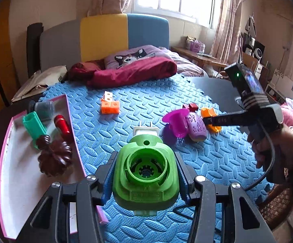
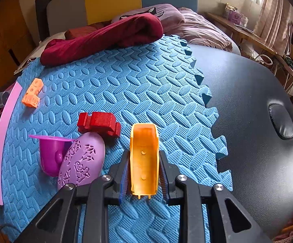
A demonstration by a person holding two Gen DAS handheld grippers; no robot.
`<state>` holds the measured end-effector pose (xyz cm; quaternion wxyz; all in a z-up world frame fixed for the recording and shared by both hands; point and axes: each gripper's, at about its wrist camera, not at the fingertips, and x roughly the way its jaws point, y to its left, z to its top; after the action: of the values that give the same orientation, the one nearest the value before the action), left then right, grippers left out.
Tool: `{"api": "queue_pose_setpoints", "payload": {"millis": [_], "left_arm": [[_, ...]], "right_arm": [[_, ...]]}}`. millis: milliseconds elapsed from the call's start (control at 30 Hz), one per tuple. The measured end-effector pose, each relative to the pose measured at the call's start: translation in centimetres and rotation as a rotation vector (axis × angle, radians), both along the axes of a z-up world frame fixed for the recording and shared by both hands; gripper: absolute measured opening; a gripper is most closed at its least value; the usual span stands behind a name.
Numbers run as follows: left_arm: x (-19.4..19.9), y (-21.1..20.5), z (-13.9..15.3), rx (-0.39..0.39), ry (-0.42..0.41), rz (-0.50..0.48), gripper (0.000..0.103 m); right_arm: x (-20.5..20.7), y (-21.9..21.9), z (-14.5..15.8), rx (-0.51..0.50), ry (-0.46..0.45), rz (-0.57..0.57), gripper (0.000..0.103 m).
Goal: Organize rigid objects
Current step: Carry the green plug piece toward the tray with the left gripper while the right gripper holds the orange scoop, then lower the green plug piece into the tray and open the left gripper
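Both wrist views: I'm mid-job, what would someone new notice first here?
First, the bright green plastic plug-in housing clamped in the left gripper above the blue foam mat. Next, the orange plastic shell between the right gripper's pads, beside the purple embossed egg-shaped piece and magenta cup. To the left, the pink-edged white tray already holds several items.

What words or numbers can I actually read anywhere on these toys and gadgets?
No text here reads clearly.
Green plug-in device: raised lettering on its lower face, too blurred to read.
Right gripper: pale digits on its finger, too small to tell.
Purple oval: embossed marks, pictures or characters, unreadable.
Boxes on the windowsill shelf: print too small.
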<state>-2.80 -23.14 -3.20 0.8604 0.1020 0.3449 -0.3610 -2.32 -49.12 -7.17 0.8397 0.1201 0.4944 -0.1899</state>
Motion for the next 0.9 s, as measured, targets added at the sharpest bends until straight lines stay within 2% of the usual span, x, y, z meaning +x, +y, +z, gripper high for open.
{"api": "queue_pose_setpoints", "payload": {"millis": [267, 900], "left_arm": [[0.1, 1.6, 2.2, -0.006, -0.036, 0.046, 0.052], [1.6, 6.8, 5.0, -0.061, -0.037, 0.169, 0.052]], "right_arm": [[0.1, 0.1, 0.1, -0.018, 0.001, 0.010, 0.026], [0.1, 0.3, 0.1, -0.035, 0.007, 0.016, 0.026]]}}
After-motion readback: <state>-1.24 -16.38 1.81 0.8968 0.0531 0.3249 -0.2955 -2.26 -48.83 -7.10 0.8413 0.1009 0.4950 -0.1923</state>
